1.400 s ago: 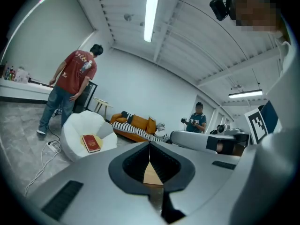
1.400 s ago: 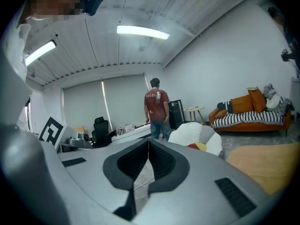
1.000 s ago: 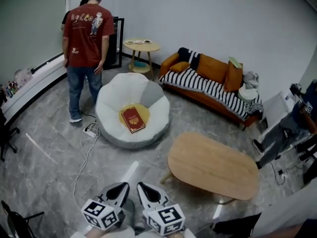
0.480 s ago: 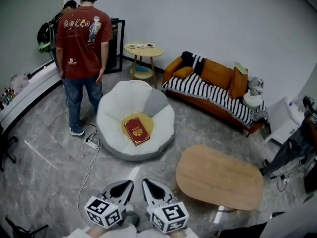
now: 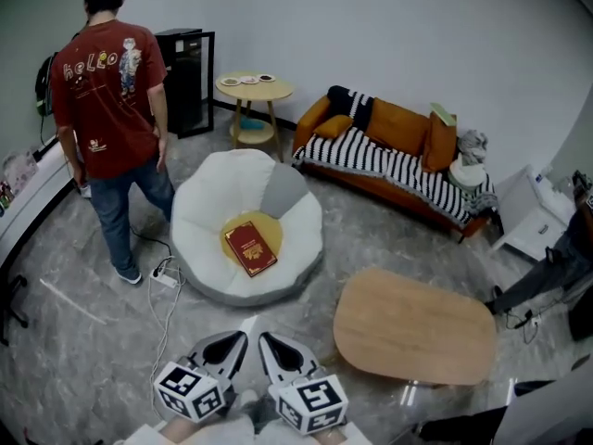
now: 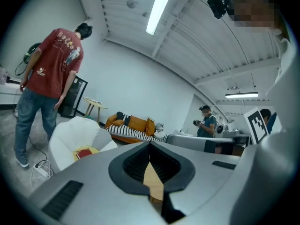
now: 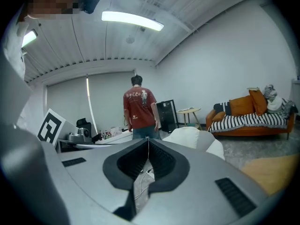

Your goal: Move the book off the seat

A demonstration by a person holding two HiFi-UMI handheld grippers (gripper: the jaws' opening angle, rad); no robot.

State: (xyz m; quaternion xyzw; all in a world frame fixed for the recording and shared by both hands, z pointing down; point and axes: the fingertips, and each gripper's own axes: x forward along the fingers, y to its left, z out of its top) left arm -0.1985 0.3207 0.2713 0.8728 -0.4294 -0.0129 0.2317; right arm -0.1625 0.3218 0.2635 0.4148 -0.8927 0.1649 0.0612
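Book, red-covered, lies flat on a yellow cushion in the hollow of the white beanbag seat. A grey pillow leans against the seat's far right wall, just beyond the book.

The left tool and the right tool sit just beside each other at the near edge of the head view. Both point toward the seat, with a strip of grey floor between their tips and its near rim. In its own view each tool has its jaws pressed together, and nothing is gripped. Neither touches the book.

To the near right of the seat stands an oval wooden desk with a bare top. Against the far wall, right of the seat, is an orange sofa draped with a black-and-white striped blanket. Farther left along that wall stand a small round side table and a black cabinet. The side table carries a few small things, perhaps dishes, too small to tell.

A person in a red shirt stands to the left of the seat, back to the camera. A white power strip lies on the floor by the seat's near left rim, and its cord trails toward the near side.
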